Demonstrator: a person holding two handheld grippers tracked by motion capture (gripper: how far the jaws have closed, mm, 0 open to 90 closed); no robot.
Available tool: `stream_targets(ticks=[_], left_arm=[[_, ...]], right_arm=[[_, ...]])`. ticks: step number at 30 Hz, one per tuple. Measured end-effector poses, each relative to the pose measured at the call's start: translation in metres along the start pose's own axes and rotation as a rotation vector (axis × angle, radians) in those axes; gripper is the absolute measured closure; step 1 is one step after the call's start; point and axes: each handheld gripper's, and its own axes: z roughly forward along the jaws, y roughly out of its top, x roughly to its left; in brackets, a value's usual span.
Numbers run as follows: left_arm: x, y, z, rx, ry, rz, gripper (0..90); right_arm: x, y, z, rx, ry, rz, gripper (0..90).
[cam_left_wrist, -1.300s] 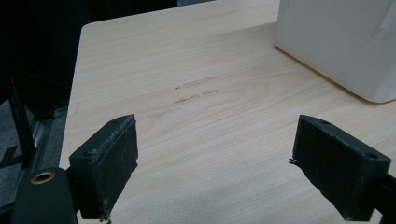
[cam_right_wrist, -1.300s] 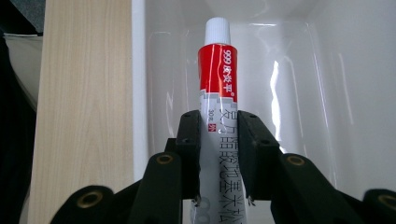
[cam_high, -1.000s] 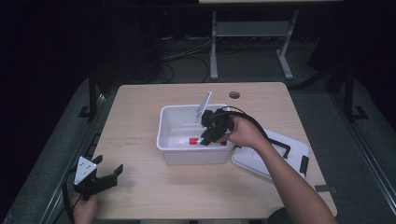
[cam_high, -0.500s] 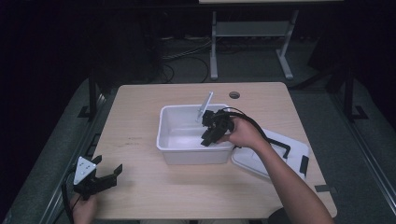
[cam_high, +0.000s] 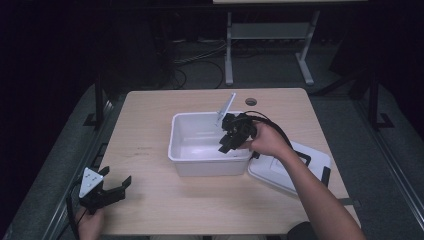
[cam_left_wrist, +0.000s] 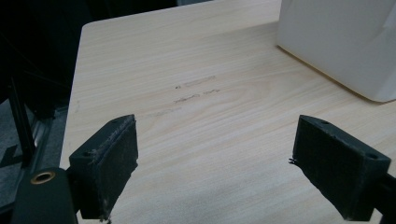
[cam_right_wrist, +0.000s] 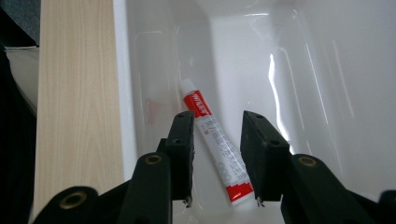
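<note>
A dim lab or test room: a bare wooden desk (cam_high: 165, 210) at centre, cables (cam_high: 192, 62) on grey carpet and a metal stand (cam_high: 267, 45) at the top of the frame.

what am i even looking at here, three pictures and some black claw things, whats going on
A person sits at a wooden table and holds a hand-held two-jaw gripper in each hand; there is no robot arm. The high view looks down on the table from above the person. The other two pictures come from small cameras riding on the grippers, looking out along their black jaws.

On the table stands a white plastic bin, and beside it lies its white lid. The right gripper reaches down into the bin. A red and white tube lies on the bin floor between its jaws, which have just been opening and do not press on it, so the tube looks set down, not held.

The left gripper waits near the table's corner, jaws wide open and empty.
</note>
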Motion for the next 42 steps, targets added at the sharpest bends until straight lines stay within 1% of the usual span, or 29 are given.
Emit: stream_targets(ticks=[1,6,7,11,13,16,20,31,36,41,42], left_arm=[[0.0,0.0,0.0,-0.002,0.001,0.0,13.4],[-0.001,0.0,0.001,-0.001,0.0,0.003,13.4],[-0.001,0.0,0.001,0.0,0.0,0.004,13.4],[-0.001,0.0,0.001,0.0,0.0,0.005,13.4],[-0.001,0.0,0.001,-0.001,-0.001,-0.001,13.4],[-0.001,0.0,0.001,0.0,-0.001,0.001,13.4],[-0.001,0.0,0.001,0.001,-0.001,0.005,13.4],[-0.002,0.0,0.001,0.004,-0.001,0.007,13.4],[-0.001,0.0,0.001,0.004,0.0,0.008,13.4],[-0.002,0.0,0.002,0.006,-0.002,0.007,13.4],[-0.002,0.0,0.002,0.006,-0.002,0.008,13.4]], right_arm=[[0.001,-0.001,-0.004,0.0,-0.007,0.007,63.2],[0.004,-0.004,-0.021,-0.017,-0.024,0.014,61.1],[0.004,-0.005,-0.024,-0.016,-0.031,0.008,61.0],[0.006,-0.009,-0.033,-0.01,-0.048,0.016,60.3],[0.007,-0.013,-0.038,-0.013,-0.059,0.02,59.8],[0.008,-0.019,-0.046,-0.011,-0.077,0.033,57.2],[0.008,-0.028,-0.057,-0.023,-0.089,0.049,55.6],[0.01,-0.047,-0.075,-0.036,-0.128,0.083,51.4],[0.008,-0.059,-0.08,-0.032,-0.142,0.102,49.9],[0.007,-0.072,-0.083,-0.029,-0.151,0.133,48.1],[0.006,-0.075,-0.083,-0.027,-0.153,0.132,48.1]])
